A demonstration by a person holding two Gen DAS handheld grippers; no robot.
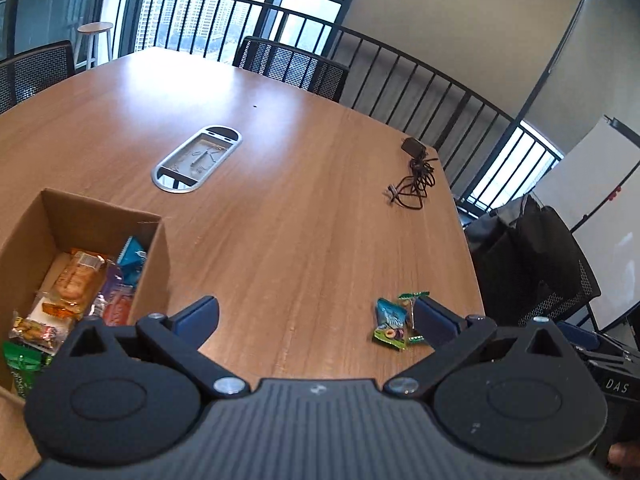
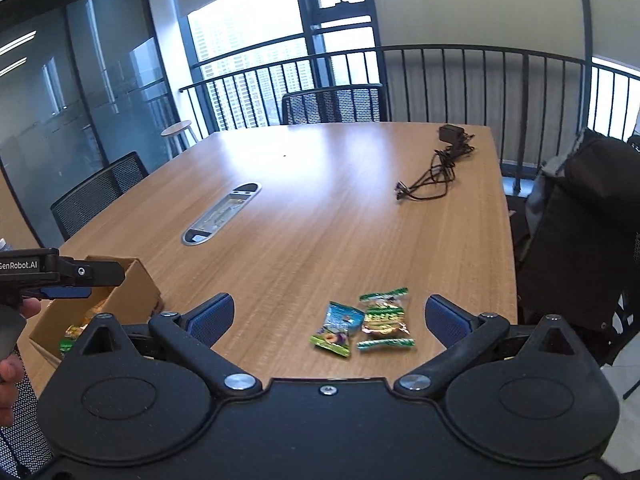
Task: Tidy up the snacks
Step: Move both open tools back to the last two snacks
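I see both jaws spread wide on my left hand-held gripper (image 1: 316, 316) and right hand-held gripper (image 2: 330, 316), each empty. Two snack packets (image 2: 362, 322) lie lower centre on the worktop (image 2: 320, 200); the cardboard box (image 1: 154, 248) of snacks sits lower left.

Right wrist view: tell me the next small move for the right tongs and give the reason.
Probably lower the open right tongs forward onto the green crinkled snack packet and close. That packet and the blue-green snack pouch beside it lie loose on the wooden table, between the spread fingers, while the brown cardboard box already holds other snacks. The left tongs are open too.
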